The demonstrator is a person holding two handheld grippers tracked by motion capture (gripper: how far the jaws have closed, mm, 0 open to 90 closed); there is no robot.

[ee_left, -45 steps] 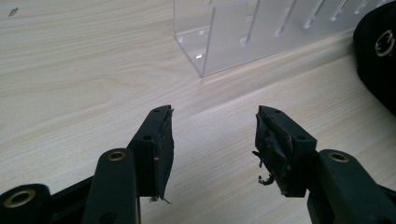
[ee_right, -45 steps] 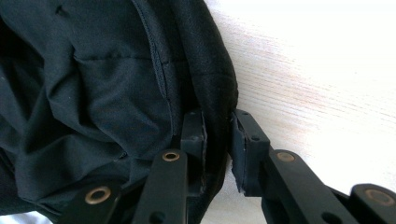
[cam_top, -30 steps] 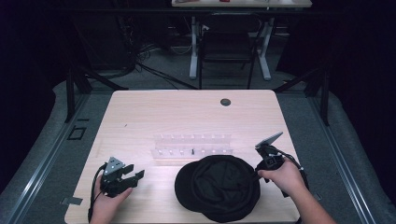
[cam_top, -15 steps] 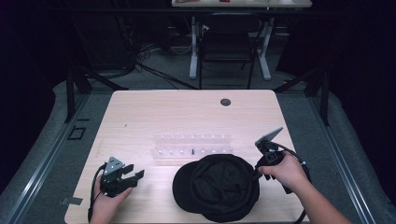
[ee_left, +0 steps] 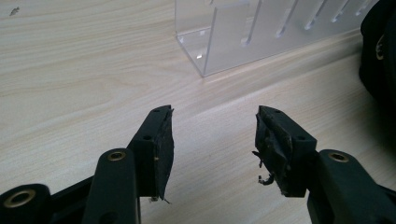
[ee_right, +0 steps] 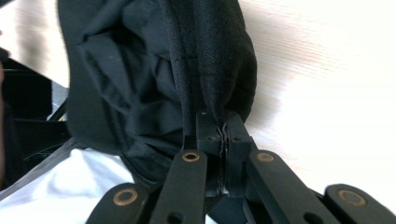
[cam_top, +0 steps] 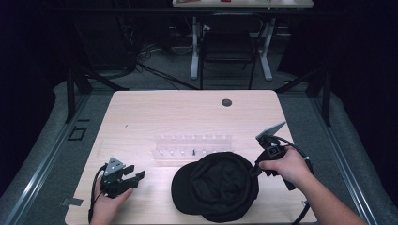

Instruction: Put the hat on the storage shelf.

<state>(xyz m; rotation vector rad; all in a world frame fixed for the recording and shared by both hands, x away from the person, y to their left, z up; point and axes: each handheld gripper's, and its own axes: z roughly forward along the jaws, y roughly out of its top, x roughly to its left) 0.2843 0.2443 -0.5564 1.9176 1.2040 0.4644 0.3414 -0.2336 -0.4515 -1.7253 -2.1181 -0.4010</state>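
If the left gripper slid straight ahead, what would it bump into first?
Probably the clear plastic rack: the open left gripper points at its near corner, with bare table between.

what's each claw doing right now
Left claw: open, holding nothing, above the table.
Right claw: shut on the edge of the black cap.

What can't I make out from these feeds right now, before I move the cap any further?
- Tabletop under the black cap: hidden by the cap, high view.
- Small dark item in the clear rack: too small to identify, high view.
- Rack's far end: cut off by the top edge, left gripper view.
- How much fabric the right gripper pinches: hidden between the shut jaws, right gripper view.
- Left gripper: open, nothing between its jaws.
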